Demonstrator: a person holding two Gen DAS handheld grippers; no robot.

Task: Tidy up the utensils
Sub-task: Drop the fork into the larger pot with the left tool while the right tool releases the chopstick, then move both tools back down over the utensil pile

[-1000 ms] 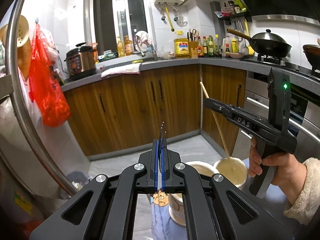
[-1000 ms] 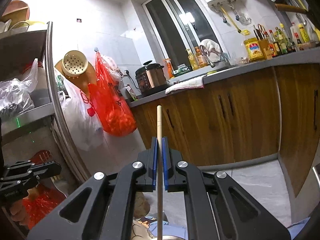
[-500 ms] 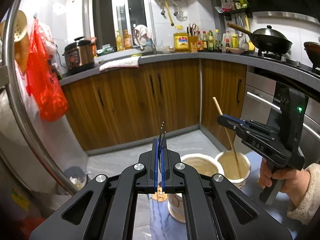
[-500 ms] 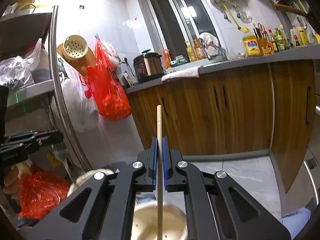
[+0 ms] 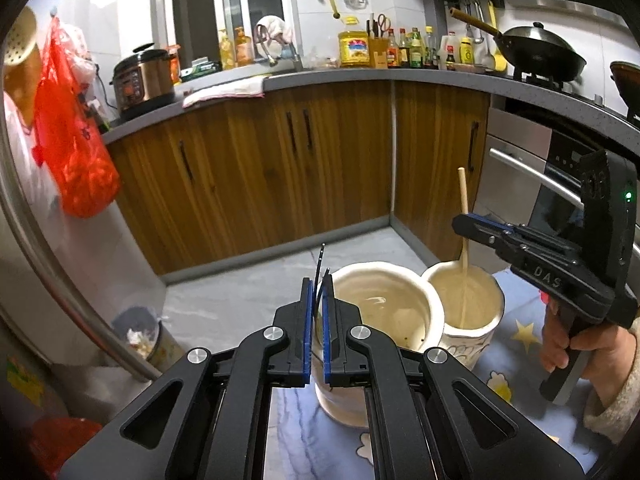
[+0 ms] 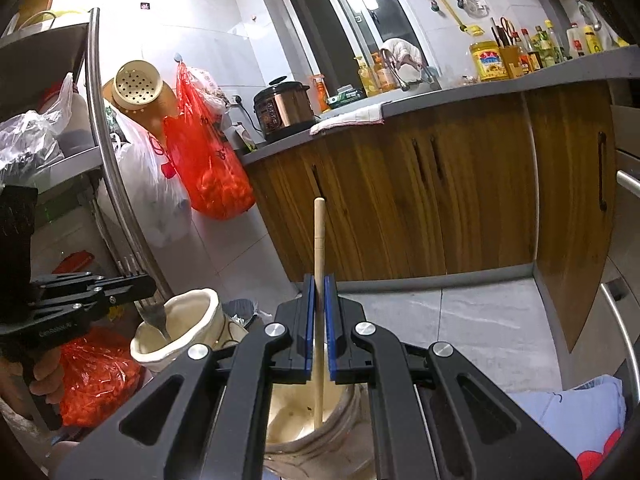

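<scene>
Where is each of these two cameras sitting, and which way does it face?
Left wrist: on the left gripper, facing two cream jars; shows the right gripper and hand.
Right wrist: on the right gripper, over the chopstick jar; shows the left gripper with a fork.
Shared: jars, wooden cabinets, red bag.

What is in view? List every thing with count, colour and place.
left crock: one, cream, on the cloth
right crock: one, cream, touching the left crock
cloth: one, blue with stars, under the crocks
fork: one, metal, tines up, lower end in the left crock
chopstick: one, pale wood, lower end in the right crock
pressure cooker: one, bronze and black, counter
wok: one, black, stove
red bag: one, hanging at left
cabinets: brown wood, under the counter
left gripper: black, shut on the fork
right gripper: black, shut on the chopstick
</scene>
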